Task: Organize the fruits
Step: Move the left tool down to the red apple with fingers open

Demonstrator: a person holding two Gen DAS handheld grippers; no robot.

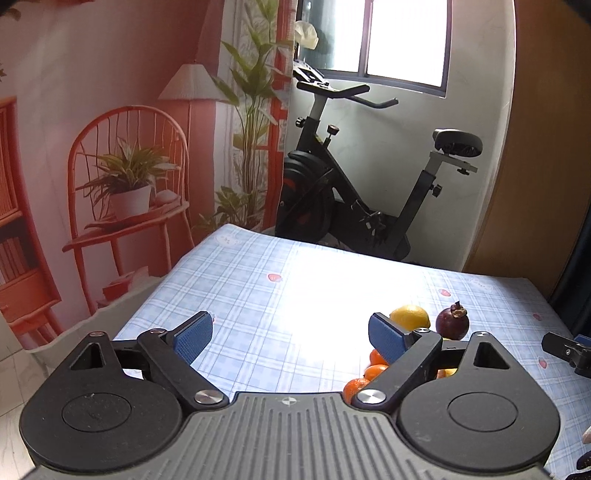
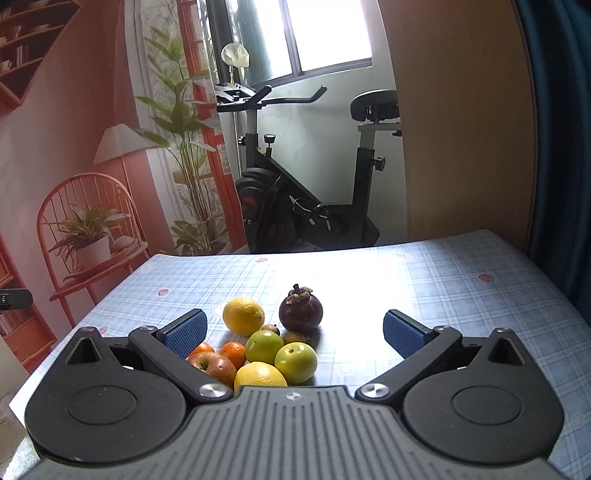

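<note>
- Left gripper (image 1: 291, 334): jaws apart, empty, above the checked tablecloth (image 1: 258, 288).
- Right gripper (image 2: 295, 334): jaws apart, empty, fruit pile (image 2: 266, 347) lower centre.

A black exercise bike (image 2: 303, 192) is seen at centre frame below a bright window (image 2: 325, 33). A printed backdrop (image 1: 110, 147) of red chair, plants and lamp fills the left. A wooden panel (image 2: 461, 129) is seen at right.
</note>
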